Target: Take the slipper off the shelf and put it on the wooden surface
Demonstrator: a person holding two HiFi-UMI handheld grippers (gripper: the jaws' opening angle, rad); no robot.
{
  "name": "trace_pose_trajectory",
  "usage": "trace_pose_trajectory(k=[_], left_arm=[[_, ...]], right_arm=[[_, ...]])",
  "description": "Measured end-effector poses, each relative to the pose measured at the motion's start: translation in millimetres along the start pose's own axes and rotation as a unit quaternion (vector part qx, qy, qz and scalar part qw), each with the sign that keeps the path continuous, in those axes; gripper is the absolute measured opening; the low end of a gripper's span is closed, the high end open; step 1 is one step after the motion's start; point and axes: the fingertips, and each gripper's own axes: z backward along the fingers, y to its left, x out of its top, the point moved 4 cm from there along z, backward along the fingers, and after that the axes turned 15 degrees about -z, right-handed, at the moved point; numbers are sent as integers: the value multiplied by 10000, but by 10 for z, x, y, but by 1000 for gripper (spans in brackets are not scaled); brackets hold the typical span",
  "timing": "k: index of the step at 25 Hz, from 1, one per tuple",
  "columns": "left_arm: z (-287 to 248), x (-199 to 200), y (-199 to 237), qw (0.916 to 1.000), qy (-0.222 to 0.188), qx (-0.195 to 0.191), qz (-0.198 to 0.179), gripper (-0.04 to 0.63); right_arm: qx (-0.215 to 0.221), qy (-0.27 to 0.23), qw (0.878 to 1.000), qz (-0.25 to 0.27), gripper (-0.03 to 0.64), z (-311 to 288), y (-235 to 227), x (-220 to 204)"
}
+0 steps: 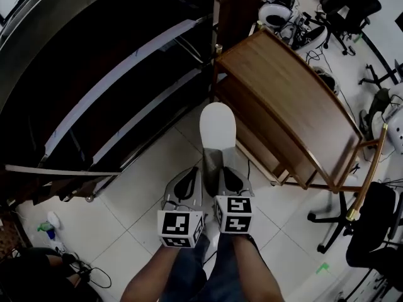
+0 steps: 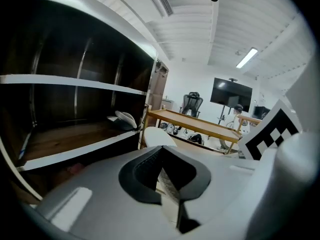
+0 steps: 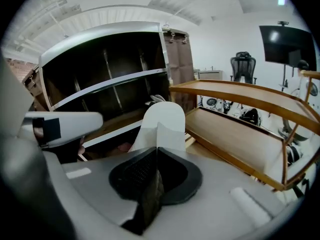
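Observation:
A white slipper (image 1: 217,128) sticks out forward from my right gripper (image 1: 214,163), which is shut on its heel end; in the right gripper view the slipper (image 3: 162,121) rises straight from the closed jaws of that gripper (image 3: 156,159). It hangs over the tiled floor between the dark shelf (image 1: 126,74) and the wooden surface (image 1: 296,99). My left gripper (image 1: 192,176) sits right beside it on the left, jaws together with nothing in them (image 2: 162,164). The slipper's toe (image 2: 157,136) shows just past them.
A second slipper (image 2: 124,119) lies on the dark shelf's lower board. The wooden rack has a top board (image 3: 240,96) and a lower board (image 3: 235,134). Office chairs (image 1: 349,5) and cables stand behind it; a black chair (image 1: 371,225) is at the right.

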Motion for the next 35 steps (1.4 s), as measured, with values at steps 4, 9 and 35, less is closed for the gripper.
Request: trace_pose_trajectory(k=[4,9,35], left_arm=[[-213,-7,-284,9988,26,-471,-98,5],[-439,16,-646,9954,50,-927,-239,5],[-1230,-171,-2341,9585,258,-2616,-1100,5]], right_arm=[[-383,-61,9987,-316,11,68,-366,-51],[-827,-157,9943,-651,12,216,-816,-115],[-2204,-757,9513,-2018,12,637,-2577,-399]])
